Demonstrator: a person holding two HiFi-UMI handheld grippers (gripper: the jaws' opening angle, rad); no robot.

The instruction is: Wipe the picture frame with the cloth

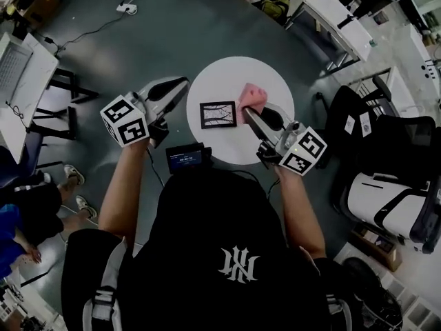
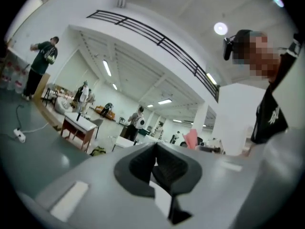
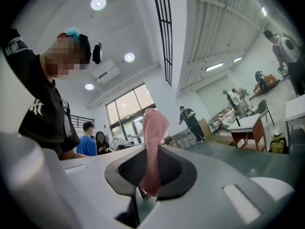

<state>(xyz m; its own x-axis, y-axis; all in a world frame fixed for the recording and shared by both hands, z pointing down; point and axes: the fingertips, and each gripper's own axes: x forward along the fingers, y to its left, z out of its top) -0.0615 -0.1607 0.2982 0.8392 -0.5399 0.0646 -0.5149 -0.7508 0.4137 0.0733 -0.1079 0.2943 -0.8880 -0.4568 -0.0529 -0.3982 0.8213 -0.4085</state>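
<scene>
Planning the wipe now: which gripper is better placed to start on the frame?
Right. The right gripper is shut on the pink cloth beside the picture frame; the left gripper is shut and empty.

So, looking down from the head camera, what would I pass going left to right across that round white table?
Left gripper, shut and empty, just off the table's left edge → picture frame lying flat → pink cloth, pinched in the right gripper.
</scene>
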